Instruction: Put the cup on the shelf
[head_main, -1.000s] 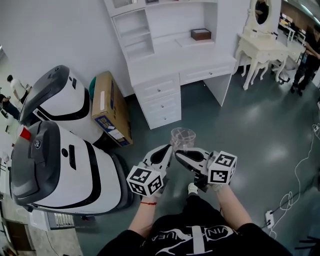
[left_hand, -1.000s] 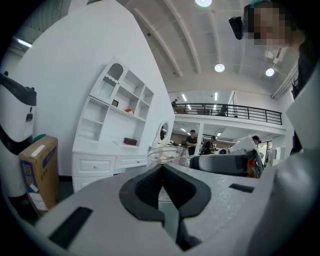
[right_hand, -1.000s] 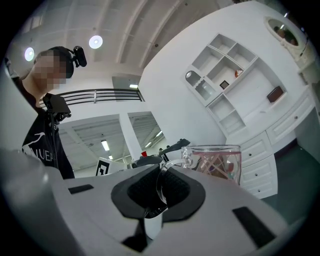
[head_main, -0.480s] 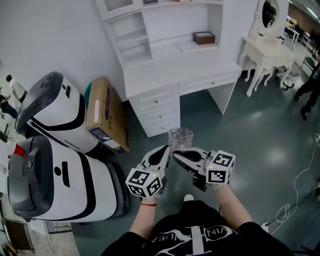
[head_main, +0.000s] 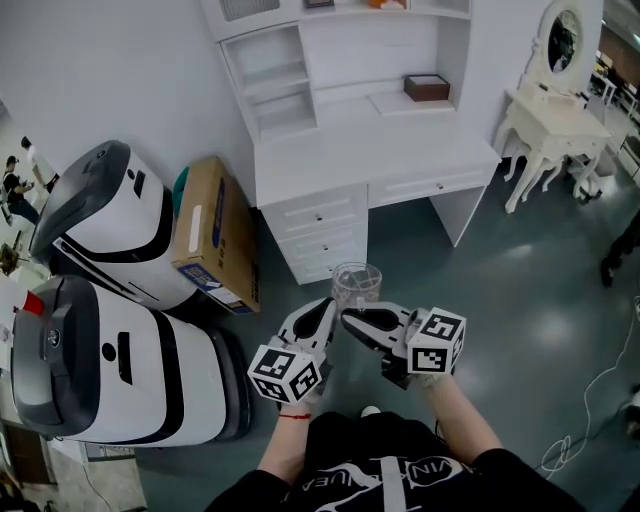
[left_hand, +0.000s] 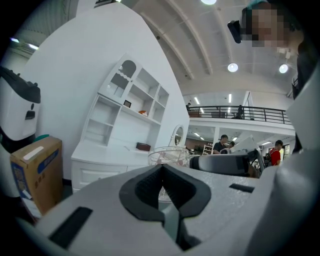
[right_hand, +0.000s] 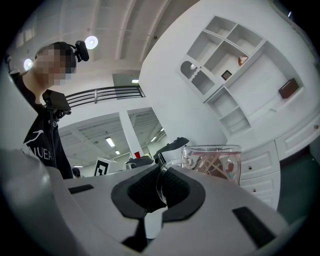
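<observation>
Right gripper view: clear cup (right_hand: 216, 162), reddish pattern, handle in right gripper (right_hand: 161, 184).

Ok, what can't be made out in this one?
Cup base: head view, behind the left gripper and right gripper; gripper views, behind the jaws.
Top shelves: head view, cut off by the upper edge.
Shelf items: gripper views, too small to name.
</observation>
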